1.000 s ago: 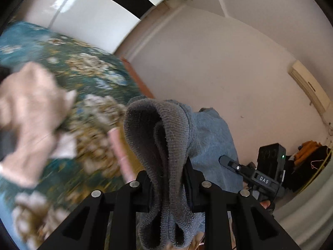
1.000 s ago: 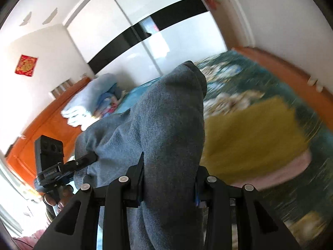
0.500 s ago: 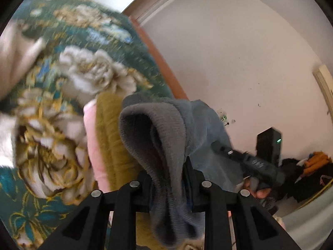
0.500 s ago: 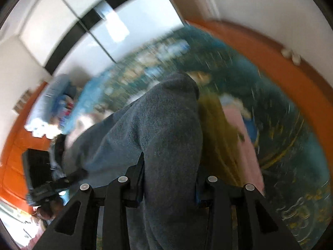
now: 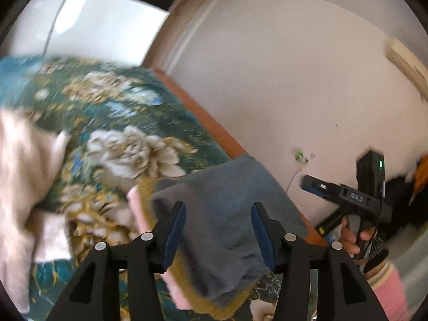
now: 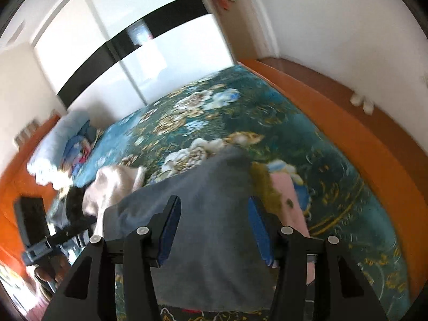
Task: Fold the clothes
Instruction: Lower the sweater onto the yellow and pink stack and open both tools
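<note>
A grey garment (image 5: pixel 224 214) lies folded on a bed covered by a dark green floral bedspread (image 5: pixel 112 123). It rests on top of a mustard-yellow garment (image 5: pixel 192 291) and a pink one (image 5: pixel 139 214), whose edges stick out from beneath it.

In the left wrist view, the left gripper (image 5: pixel 218 230) hovers just above the grey garment with its 2 blue-padded fingers spread wide, gripping nothing. To the right, a hand holds the right gripper (image 5: pixel 345 195) beside the bed's orange wooden frame (image 5: pixel 214 128). A pale beige cloth (image 5: pixel 24 165) lies blurred at the left edge.

In the right wrist view, the right gripper (image 6: pixel 212 230) is likewise spread wide above the grey garment (image 6: pixel 211 214), holding nothing. The mustard-yellow garment (image 6: pixel 263 184) and pink one (image 6: pixel 287 198) show at its right side. The beige cloth (image 6: pixel 112 187) lies just left of the grey garment; motion blur makes it hard to tell whether they touch. Pillows (image 6: pixel 61 139) sit at the far end of the bedspread (image 6: pixel 267 112).
</note>
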The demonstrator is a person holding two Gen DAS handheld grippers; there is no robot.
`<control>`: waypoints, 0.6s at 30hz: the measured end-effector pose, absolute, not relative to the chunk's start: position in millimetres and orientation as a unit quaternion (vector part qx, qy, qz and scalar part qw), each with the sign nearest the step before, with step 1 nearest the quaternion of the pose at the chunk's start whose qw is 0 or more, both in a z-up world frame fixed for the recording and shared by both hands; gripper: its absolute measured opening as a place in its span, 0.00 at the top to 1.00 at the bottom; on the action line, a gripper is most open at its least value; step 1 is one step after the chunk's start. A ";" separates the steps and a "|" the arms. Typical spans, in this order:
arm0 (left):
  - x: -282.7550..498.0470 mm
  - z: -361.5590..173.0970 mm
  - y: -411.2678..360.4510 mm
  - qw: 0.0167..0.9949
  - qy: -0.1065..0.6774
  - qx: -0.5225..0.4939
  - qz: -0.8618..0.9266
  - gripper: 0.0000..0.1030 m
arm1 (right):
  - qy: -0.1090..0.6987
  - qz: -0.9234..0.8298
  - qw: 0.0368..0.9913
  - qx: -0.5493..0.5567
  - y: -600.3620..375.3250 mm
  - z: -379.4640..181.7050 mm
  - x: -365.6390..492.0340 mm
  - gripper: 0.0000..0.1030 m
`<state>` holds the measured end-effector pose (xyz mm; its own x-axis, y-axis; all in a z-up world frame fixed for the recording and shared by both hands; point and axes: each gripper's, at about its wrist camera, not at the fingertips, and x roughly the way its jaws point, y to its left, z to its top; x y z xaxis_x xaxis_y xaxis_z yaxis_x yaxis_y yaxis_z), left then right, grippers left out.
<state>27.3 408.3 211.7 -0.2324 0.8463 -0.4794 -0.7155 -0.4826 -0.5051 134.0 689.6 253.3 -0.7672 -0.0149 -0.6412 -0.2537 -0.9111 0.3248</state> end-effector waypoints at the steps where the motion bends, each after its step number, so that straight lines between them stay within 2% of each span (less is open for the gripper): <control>1: 32.0 211.1 415.9 0.505 -0.078 -0.365 0.779 0.46 | 0.181 0.920 0.059 -0.342 678.4 254.2 128.8 0.48; 5: 33.0 187.4 442.0 0.497 -0.040 -0.384 0.777 0.46 | 0.118 0.917 0.052 -0.377 645.4 236.4 107.3 0.48; 10: 19.2 151.2 456.7 0.487 -0.030 -0.415 0.768 0.46 | 0.138 0.899 0.099 -0.403 659.4 184.1 86.0 0.48; 18: 33.0 166.6 446.8 0.484 -0.034 -0.401 0.777 0.46 | 0.134 0.911 0.097 -0.379 650.8 194.3 108.3 0.48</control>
